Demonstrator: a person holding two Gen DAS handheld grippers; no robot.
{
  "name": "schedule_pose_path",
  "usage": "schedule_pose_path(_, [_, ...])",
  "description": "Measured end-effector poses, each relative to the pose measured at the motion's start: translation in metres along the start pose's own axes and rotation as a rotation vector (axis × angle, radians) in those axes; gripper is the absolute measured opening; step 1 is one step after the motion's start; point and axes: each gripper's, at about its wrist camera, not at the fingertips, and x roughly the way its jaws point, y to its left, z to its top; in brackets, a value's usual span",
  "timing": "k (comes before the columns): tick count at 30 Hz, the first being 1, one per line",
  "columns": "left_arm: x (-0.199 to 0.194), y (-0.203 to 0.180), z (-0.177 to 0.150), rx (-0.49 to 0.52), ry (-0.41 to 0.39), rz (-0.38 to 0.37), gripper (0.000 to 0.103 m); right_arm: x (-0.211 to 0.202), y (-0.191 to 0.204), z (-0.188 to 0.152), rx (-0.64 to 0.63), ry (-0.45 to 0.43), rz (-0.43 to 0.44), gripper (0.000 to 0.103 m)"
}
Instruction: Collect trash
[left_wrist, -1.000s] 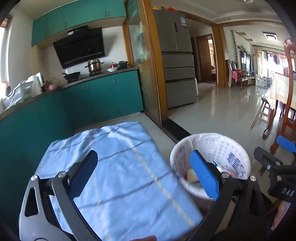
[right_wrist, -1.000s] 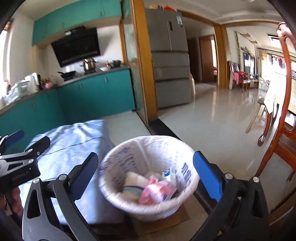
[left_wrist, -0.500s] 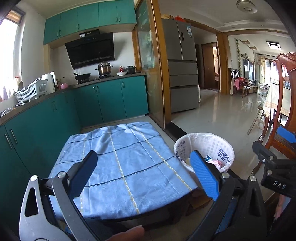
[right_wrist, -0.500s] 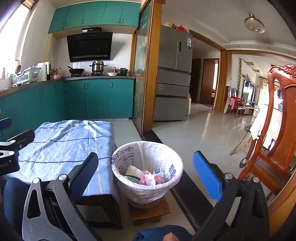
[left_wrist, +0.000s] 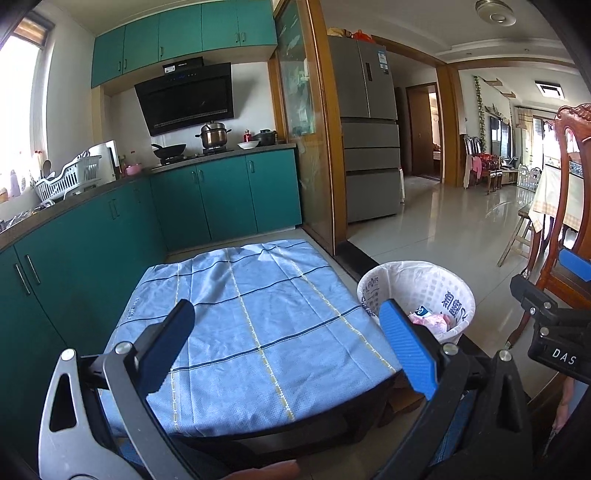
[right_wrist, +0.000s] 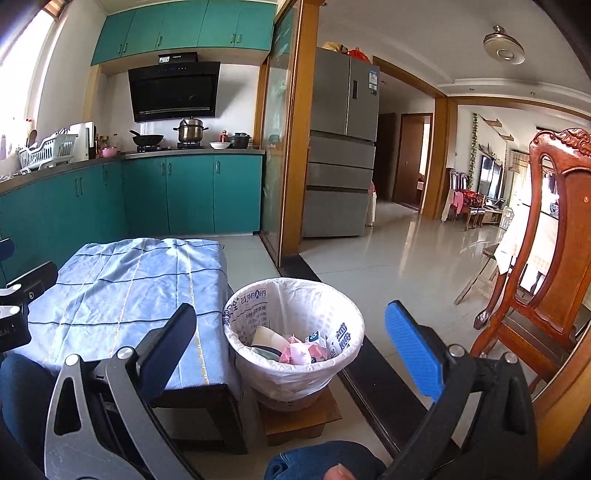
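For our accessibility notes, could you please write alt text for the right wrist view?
An open right gripper points at a white-lined trash bin holding a cup and pink and white wrappers, beside a low table under a blue checked cloth. Teal kitchen cabinets stand behind, a wooden chair at right.

The right finger of the left gripper covers the near rim of the trash bin, so only part of the trash inside shows there. The printing on the bin liner is too small to read. The right gripper is cut off by the frame edge in the left wrist view, and the wooden chair runs off the right edge.
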Motion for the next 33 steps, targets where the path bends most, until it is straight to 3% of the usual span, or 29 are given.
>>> schedule_pose_path(33, [0.013,0.004,-0.003,0.010,0.030,0.007,0.100,0.013,0.008,0.000,-0.012,0.020,0.008,0.100])
